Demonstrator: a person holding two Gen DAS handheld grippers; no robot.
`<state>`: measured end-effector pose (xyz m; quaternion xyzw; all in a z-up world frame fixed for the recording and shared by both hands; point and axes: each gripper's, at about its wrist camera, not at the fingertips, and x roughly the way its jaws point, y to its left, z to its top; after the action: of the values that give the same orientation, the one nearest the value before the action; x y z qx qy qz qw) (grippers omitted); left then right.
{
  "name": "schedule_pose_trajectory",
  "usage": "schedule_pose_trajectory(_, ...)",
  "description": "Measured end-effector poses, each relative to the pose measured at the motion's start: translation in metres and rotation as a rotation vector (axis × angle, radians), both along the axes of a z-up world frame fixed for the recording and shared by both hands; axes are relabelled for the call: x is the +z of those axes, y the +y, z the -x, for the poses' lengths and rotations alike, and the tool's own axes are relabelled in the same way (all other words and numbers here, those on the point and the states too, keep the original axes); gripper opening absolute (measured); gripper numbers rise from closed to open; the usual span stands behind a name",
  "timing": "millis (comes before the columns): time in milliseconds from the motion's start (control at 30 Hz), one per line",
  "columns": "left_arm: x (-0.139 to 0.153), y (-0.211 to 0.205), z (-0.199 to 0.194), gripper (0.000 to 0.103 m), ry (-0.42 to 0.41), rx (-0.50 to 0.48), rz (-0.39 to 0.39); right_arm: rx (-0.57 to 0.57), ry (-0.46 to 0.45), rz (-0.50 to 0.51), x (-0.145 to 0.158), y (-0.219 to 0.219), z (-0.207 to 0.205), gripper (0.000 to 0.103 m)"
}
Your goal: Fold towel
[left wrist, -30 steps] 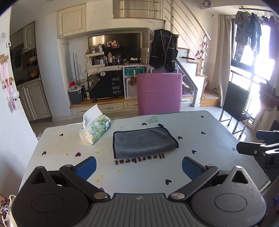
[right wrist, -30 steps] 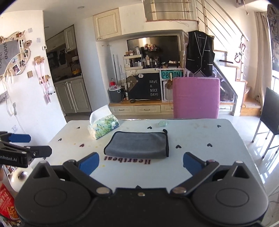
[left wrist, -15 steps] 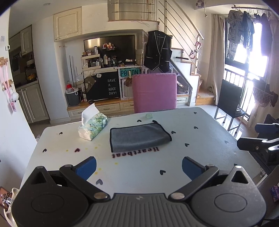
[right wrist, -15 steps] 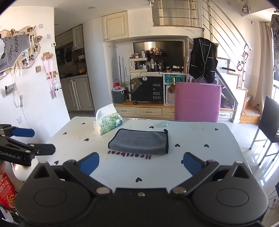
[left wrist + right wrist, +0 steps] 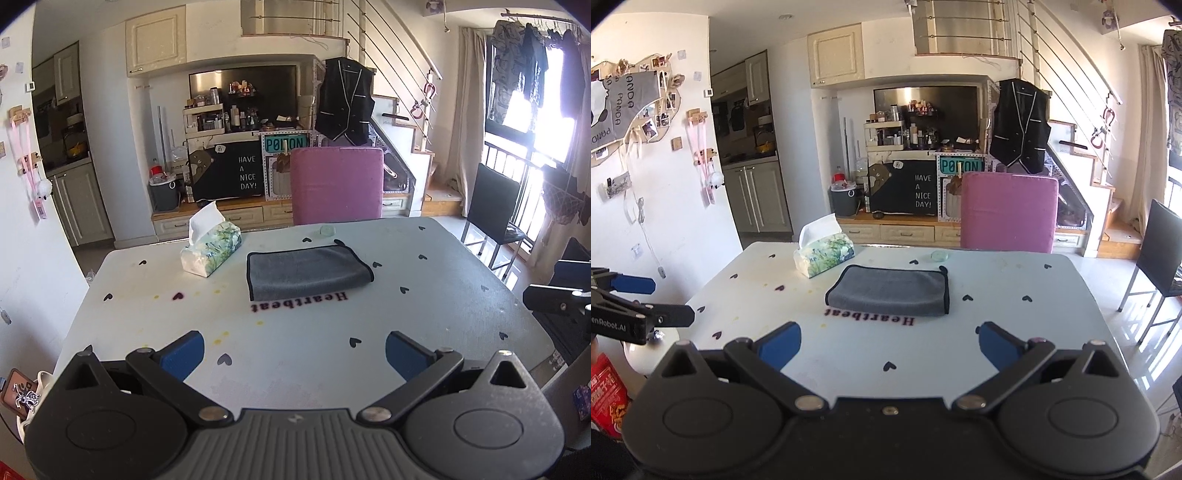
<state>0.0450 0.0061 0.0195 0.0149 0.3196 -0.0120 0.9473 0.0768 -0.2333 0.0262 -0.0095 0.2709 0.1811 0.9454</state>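
Note:
A grey towel [image 5: 307, 272] with black trim lies folded flat in the middle of the white table [image 5: 295, 332]; it also shows in the right wrist view [image 5: 891, 291]. My left gripper [image 5: 294, 355] is open and empty, held back over the table's near edge, well short of the towel. My right gripper [image 5: 889, 346] is open and empty, also back at the near edge. Each gripper shows at the side of the other's view.
A tissue box [image 5: 211, 252] stands left of the towel. A small clear disc [image 5: 327, 230] lies behind the towel. A pink chair [image 5: 337, 184] stands at the table's far side and a black chair [image 5: 496, 214] to the right.
Both grippers have drawn back and risen away from the towel, so more of the table shows. The towel has not moved. Both grippers stay open.

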Motion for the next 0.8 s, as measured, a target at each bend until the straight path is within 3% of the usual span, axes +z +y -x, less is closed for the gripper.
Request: schedule_pose_trajectory(800,-0.008,0.005,0.013,0.103,0.034,-0.009,0.016,0.012,0.035,0.034,-0.007,0.014,0.015,0.103)
